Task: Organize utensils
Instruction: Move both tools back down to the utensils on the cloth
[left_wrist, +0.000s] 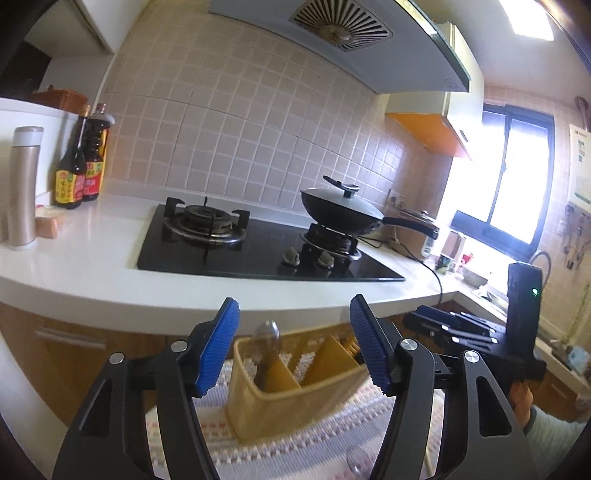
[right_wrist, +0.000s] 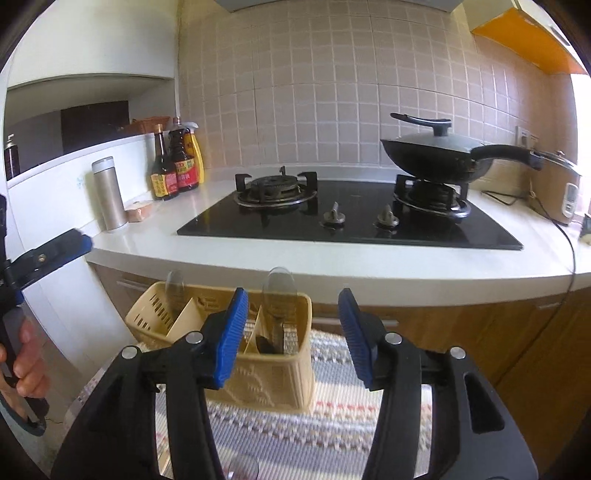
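The yellow basket (right_wrist: 236, 343) stands in the lower middle of both views, on a striped cloth (right_wrist: 325, 424), with dividers inside. A utensil (right_wrist: 275, 332) stands in one compartment. The left claw (left_wrist: 294, 345) and the right claw (right_wrist: 293, 338) both hang before the basket, fingers apart, holding nothing. Behind, in the upper part, is the white surface (right_wrist: 332, 266) with a black stove (right_wrist: 351, 221) and a wok (right_wrist: 436, 155).

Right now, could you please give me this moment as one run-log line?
left gripper: open, empty | right gripper: open, empty | beige utensil caddy: on striped mat, spoons inside | phase: approach
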